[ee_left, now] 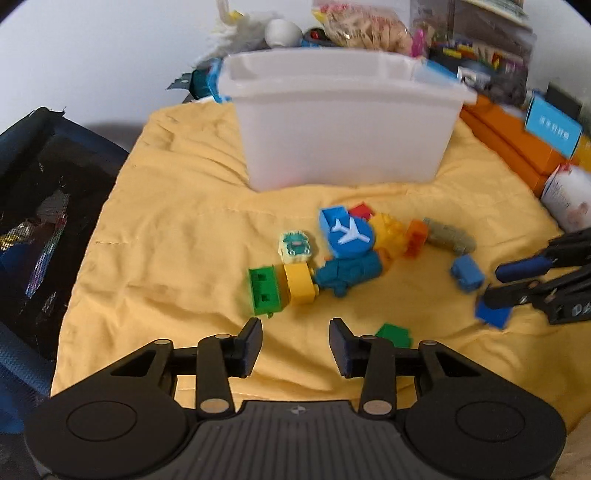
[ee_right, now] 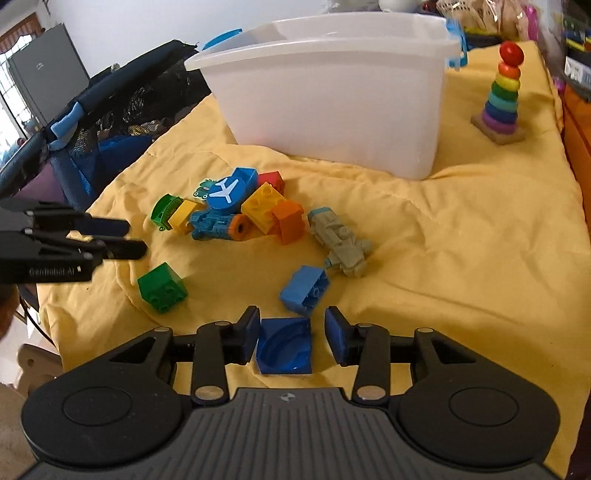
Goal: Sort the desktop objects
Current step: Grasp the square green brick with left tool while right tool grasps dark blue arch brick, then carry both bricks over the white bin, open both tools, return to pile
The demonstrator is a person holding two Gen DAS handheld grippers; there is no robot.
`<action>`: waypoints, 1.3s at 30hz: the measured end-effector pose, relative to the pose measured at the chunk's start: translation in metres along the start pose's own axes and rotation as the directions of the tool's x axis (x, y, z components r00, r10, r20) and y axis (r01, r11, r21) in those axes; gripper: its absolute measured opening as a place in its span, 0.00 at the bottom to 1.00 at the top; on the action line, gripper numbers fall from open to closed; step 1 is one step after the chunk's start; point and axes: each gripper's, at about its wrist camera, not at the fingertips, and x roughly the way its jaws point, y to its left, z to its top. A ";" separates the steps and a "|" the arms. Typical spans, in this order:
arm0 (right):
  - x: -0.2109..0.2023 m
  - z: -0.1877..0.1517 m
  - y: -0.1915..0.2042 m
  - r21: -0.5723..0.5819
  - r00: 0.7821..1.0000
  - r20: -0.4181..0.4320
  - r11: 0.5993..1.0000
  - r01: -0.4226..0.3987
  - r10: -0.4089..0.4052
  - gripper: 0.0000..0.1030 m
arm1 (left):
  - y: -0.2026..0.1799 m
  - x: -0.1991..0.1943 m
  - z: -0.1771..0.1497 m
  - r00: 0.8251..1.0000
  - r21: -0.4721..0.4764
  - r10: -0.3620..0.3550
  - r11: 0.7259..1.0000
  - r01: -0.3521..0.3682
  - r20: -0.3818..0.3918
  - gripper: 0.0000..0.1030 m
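Toy blocks lie on a yellow cloth (ee_left: 166, 221) in front of a white bin (ee_left: 343, 122) (ee_right: 332, 103). The pile holds a blue airplane disc (ee_left: 349, 236) (ee_right: 223, 192), a teal train (ee_right: 214, 223) and a grey vehicle (ee_right: 340, 245). My right gripper (ee_right: 291, 314) (ee_left: 496, 282) is open around a dark blue block (ee_right: 284, 345) that rests on the cloth; a gap shows at the right pad. A light blue block (ee_right: 304, 290) lies just ahead. My left gripper (ee_left: 294, 326) (ee_right: 136, 239) is open and holds nothing. A green block (ee_right: 162, 288) (ee_left: 395, 334) sits near its right finger.
A rainbow ring stacker (ee_right: 502, 96) stands at the cloth's far right corner. Orange boxes (ee_left: 509, 147) line the right edge. A black mesh frame (ee_left: 37, 184) borders the left side. Bags and clutter (ee_left: 365, 29) pile up behind the bin.
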 end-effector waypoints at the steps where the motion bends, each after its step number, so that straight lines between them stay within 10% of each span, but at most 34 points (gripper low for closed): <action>1: -0.001 0.000 0.002 -0.012 1.000 0.002 1.000 0.007 -0.007 0.42 | 0.000 -0.008 0.002 0.999 -0.007 -0.032 0.999 0.032 0.016 0.43; 4: -0.003 0.000 0.007 -0.040 1.000 0.007 0.999 0.016 -0.016 0.44 | -0.018 -0.019 0.005 0.993 0.064 -0.120 0.991 0.118 0.024 0.51; 8: -0.002 -0.003 0.009 -0.036 1.000 -0.003 0.999 0.006 -0.006 0.44 | -0.053 0.011 -0.003 0.997 0.215 -0.062 0.974 0.071 -0.049 0.51; 10: -0.003 -0.004 0.011 -0.048 1.000 -0.003 0.999 0.010 -0.010 0.44 | -0.058 0.025 -0.006 0.995 0.236 -0.064 0.968 0.082 -0.082 0.35; 18: -0.005 -0.010 0.016 -0.078 0.999 0.004 0.996 0.042 -0.042 0.44 | -0.033 0.029 0.003 0.920 -0.088 -0.376 0.926 0.368 -0.109 0.26; 22: -0.004 -0.011 0.019 -0.080 0.999 0.003 0.996 0.036 -0.036 0.44 | -0.023 0.042 -0.004 0.936 -0.163 -0.321 0.941 0.298 -0.143 0.42; 26: -0.005 -0.011 0.023 -0.109 0.999 0.011 0.993 0.046 -0.045 0.46 | -0.027 0.019 -0.004 0.979 -0.042 -0.185 0.982 0.182 -0.085 0.47; 37: 0.013 -0.014 0.029 -0.145 0.995 -0.026 0.986 0.088 -0.093 0.47 | -0.056 0.040 -0.009 0.982 0.127 -0.157 0.977 0.170 -0.108 0.49; 39: 0.017 -0.018 0.030 -0.158 0.995 -0.034 0.983 0.091 -0.097 0.48 | -0.052 0.041 -0.010 0.980 0.109 -0.172 0.977 0.183 -0.101 0.36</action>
